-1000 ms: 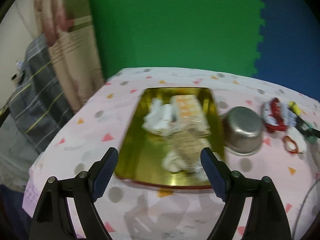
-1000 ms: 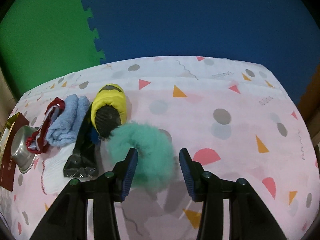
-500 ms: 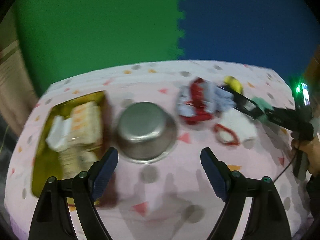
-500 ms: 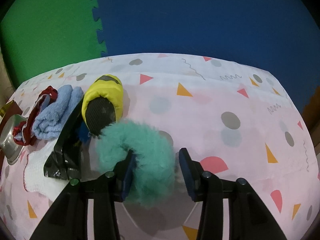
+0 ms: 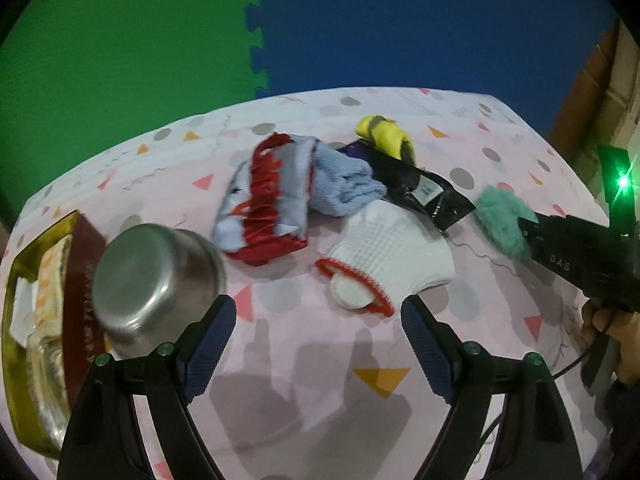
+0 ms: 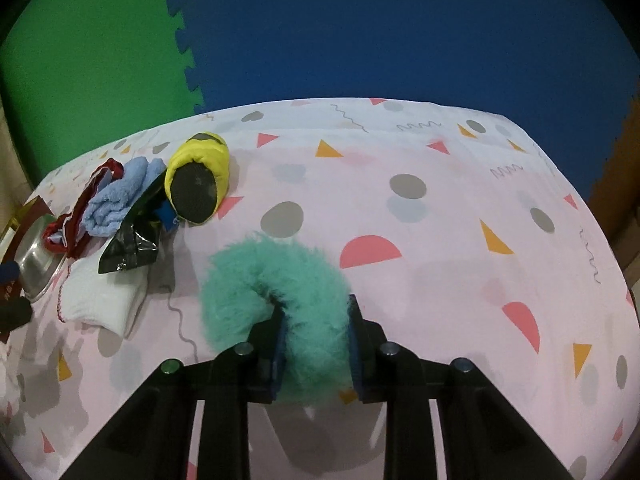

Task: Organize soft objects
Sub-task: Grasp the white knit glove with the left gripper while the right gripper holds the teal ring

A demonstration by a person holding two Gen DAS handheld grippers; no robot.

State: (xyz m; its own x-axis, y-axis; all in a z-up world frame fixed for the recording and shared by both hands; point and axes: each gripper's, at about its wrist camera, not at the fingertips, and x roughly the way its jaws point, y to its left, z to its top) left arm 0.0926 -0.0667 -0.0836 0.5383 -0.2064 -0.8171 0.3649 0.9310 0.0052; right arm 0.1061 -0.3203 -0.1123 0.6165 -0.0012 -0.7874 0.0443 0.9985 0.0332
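A teal fluffy ring lies on the pink patterned tablecloth. My right gripper has its jaws closing on the ring's near side, and the pads press into the fur. The left wrist view shows the same ring at the tip of the right gripper. My left gripper hangs open over the cloth, just short of a white glove with a red cuff. Behind the glove lie a light blue towel, a red and grey cloth and a yellow slipper.
An upturned steel bowl stands by the left fingertip, next to a gold tray holding packets. A black foil packet lies between towel and ring. A person's hand holds the right gripper's handle. Green and blue foam mats cover the floor beyond.
The left gripper swung right, from over the gold tray past the bowl to the pile of cloths, still open. The right gripper pushed forward and its jaws narrowed onto the teal ring.
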